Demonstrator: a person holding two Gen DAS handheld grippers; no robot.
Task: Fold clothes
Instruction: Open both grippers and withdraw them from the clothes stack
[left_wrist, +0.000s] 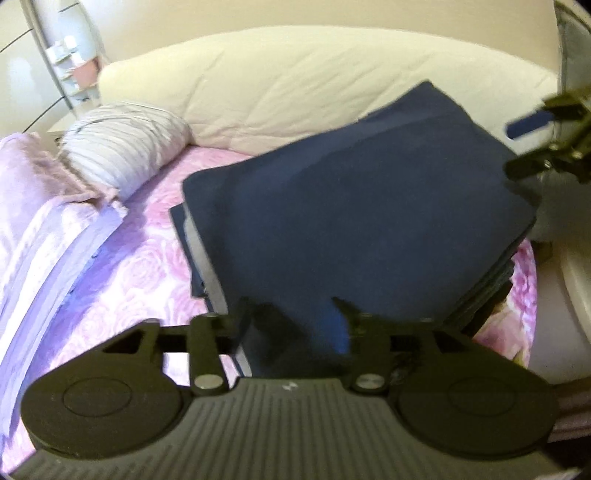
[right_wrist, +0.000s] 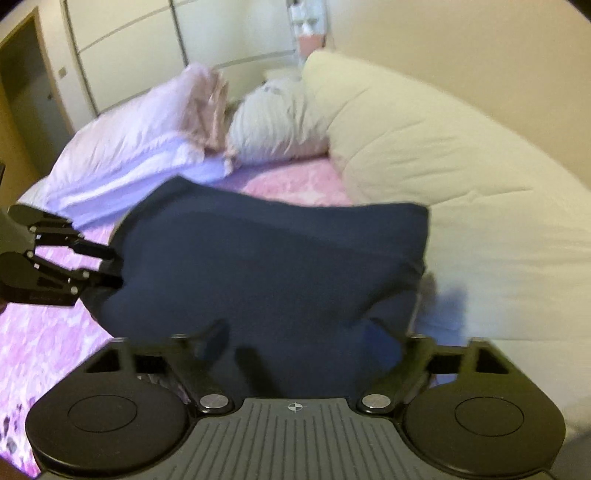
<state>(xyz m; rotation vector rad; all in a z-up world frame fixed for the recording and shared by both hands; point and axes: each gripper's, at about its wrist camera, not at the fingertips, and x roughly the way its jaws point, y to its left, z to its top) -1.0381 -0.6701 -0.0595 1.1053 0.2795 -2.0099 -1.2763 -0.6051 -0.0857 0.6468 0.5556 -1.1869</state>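
Note:
A navy garment (left_wrist: 354, 206), folded into a thick stack, lies on the pink floral bedsheet (left_wrist: 140, 266). In the left wrist view my left gripper (left_wrist: 301, 317) is at its near edge, the fingers closed in on a fold of cloth that runs down between them. The right wrist view shows the left gripper (right_wrist: 116, 264) biting the left edge of the navy garment (right_wrist: 273, 266). My right gripper (right_wrist: 301, 341) stands open, fingers wide, with the garment's near edge between them. From the left wrist view, the right gripper (left_wrist: 517, 147) shows a blue pad beside the stack's right edge.
A cream duvet (left_wrist: 314, 96) is bunched along the far side of the bed. A striped pillow (left_wrist: 122, 144) and a lilac quilt (left_wrist: 40, 206) lie to the left. Wardrobe doors (right_wrist: 122, 44) stand behind the bed.

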